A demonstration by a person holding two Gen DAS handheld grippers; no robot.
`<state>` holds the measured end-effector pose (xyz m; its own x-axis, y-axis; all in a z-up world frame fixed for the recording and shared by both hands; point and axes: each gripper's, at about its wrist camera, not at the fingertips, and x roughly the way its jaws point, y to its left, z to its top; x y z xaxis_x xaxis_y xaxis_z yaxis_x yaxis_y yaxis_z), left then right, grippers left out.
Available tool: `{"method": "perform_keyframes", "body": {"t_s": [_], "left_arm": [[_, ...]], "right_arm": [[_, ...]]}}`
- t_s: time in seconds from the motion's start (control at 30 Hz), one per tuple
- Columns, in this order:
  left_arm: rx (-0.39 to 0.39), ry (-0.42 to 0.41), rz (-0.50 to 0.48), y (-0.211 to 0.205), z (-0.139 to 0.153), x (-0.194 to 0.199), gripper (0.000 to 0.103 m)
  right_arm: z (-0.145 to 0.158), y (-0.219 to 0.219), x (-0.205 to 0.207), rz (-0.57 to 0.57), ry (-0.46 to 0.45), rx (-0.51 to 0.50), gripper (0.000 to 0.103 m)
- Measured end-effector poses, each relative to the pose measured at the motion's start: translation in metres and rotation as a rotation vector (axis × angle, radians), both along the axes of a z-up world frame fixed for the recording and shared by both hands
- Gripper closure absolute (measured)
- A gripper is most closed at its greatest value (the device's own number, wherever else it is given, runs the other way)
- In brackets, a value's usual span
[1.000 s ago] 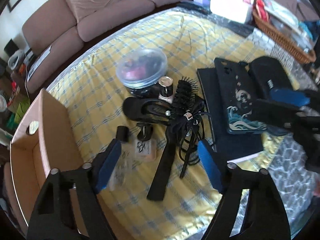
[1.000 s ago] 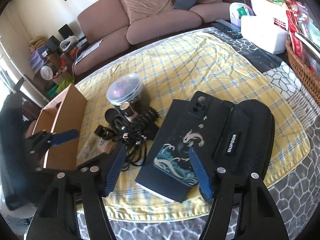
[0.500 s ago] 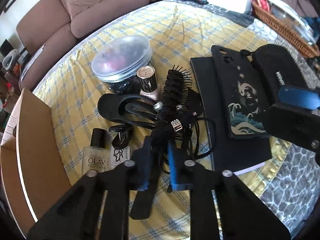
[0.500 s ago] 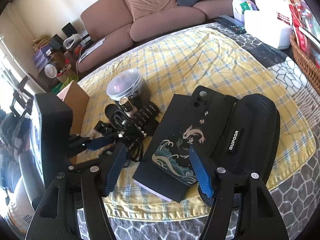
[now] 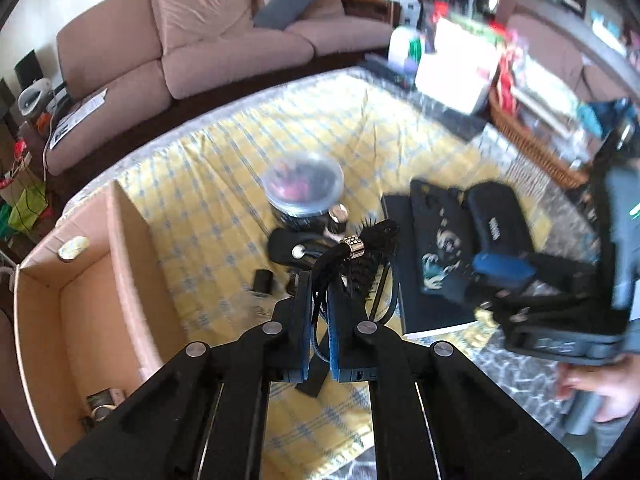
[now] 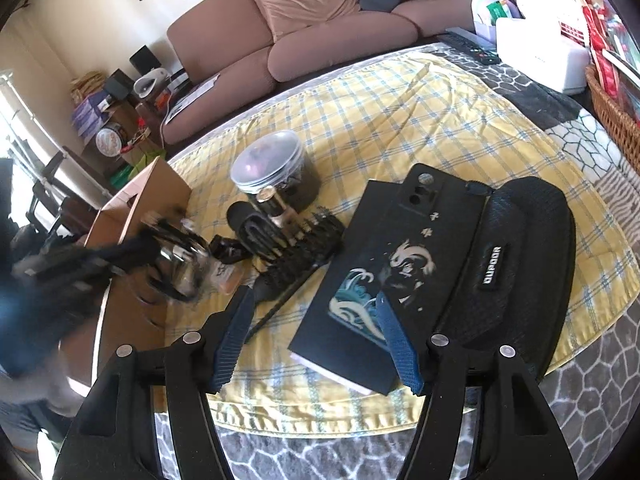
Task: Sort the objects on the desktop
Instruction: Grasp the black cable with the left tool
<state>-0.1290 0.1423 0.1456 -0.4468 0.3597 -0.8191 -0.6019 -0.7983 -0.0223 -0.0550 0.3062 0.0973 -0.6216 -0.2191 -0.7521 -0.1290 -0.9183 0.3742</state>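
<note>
- left gripper point(image 5: 320, 312): blue-padded jaws are closed on a bundle of black cords with a studded metal band point(image 5: 354, 246); the bundle is held lifted above the yellow plaid cloth point(image 5: 224, 184).
- right gripper point(image 6: 316, 340): jaws are spread wide and nothing is held; it is poised over the near edge of the cloth.
- open brown cardboard box point(image 5: 80, 312): placed at the left edge of the cloth.
- black bristle hairbrush point(image 6: 296, 264): laid flat beside a black notebook point(image 6: 380, 240).
- black phone case with a wave print point(image 6: 404, 256): laid on the notebook.
- black zip pouch point(image 6: 516, 264): touching the notebook's right side.
- clear lidded round tub point(image 6: 268, 164): stood behind a small gold-capped bottle point(image 6: 274, 204).
</note>
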Motion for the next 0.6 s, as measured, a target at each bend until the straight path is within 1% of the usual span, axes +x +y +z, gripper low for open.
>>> {"method": "perform_keyframes", "body": {"t_s": [0.07,0.13,0.23,0.37,0.4,0.47,0.53,0.6], "left_arm": [[0.037,0.009,0.014,-0.017,0.019,-0.001,0.096],[0.055,0.019,0.023,-0.027,0.030,-0.001,0.096],[0.075,0.039,0.040,-0.047,0.046,-0.001,0.096],[0.090,0.049,0.054,-0.067,0.055,0.004,0.096],[0.093,0.050,0.056,-0.070,0.056,0.005,0.096],[0.102,0.050,0.056,-0.077,0.058,0.006,0.096],[0.109,0.052,0.057,-0.084,0.059,0.009,0.096],[0.123,0.050,0.059,-0.094,0.061,0.009,0.096]], "right_arm": [[0.001,-0.006,0.000,0.007,0.001,0.002,0.038],[0.002,-0.012,0.000,0.015,-0.003,-0.001,0.039],[-0.001,-0.023,0.000,0.031,-0.011,-0.056,0.043],[-0.011,-0.045,-0.007,0.044,-0.041,-0.143,0.046],[-0.014,-0.051,-0.008,0.043,-0.050,-0.152,0.046],[-0.021,-0.064,-0.015,0.042,-0.073,-0.182,0.052],[-0.027,-0.074,-0.021,0.036,-0.099,-0.202,0.055],[-0.035,-0.085,-0.029,0.012,-0.127,-0.204,0.055]]}}
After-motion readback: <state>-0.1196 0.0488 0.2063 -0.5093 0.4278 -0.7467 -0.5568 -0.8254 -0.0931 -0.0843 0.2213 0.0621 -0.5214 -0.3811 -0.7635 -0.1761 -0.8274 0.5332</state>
